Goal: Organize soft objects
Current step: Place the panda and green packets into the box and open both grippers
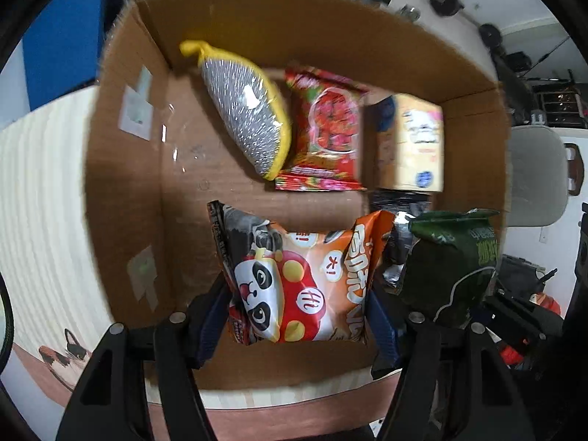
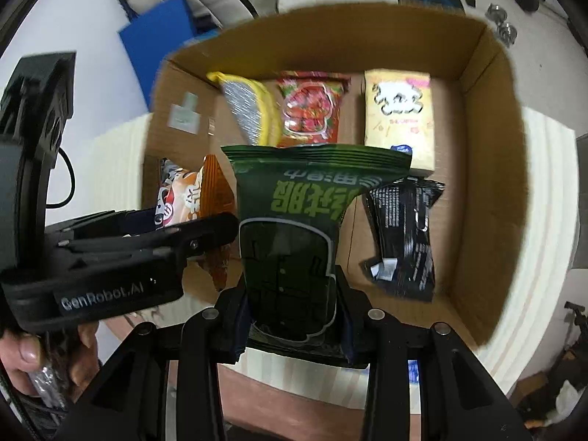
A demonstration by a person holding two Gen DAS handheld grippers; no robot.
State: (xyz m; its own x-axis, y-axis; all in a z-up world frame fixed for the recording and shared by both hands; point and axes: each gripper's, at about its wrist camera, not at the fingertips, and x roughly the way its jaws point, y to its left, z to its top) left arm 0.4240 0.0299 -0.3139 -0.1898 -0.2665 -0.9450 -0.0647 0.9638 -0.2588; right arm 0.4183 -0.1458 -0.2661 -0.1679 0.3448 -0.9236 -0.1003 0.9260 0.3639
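My left gripper (image 1: 297, 312) is shut on an orange snack bag with a panda print (image 1: 294, 275), its blue pads (image 1: 209, 319) pressing both sides, above the near part of an open cardboard box (image 1: 121, 191). My right gripper (image 2: 294, 312) is shut on a dark green packet (image 2: 290, 228), held upright over the same box (image 2: 492, 191). That green packet (image 1: 452, 257) also shows at the right of the left wrist view. In the right wrist view the left gripper (image 2: 205, 224) comes in from the left, a hand (image 2: 22, 360) under it.
On the box floor lie a silver pad with a yellow rim (image 1: 250, 114), a red strawberry sweets bag (image 1: 327, 128), a pale yellow pack (image 2: 400, 121) and a black packet (image 2: 404, 235). The box stands on a pale ribbed table (image 1: 40, 202). A blue board (image 2: 158, 36) leans behind.
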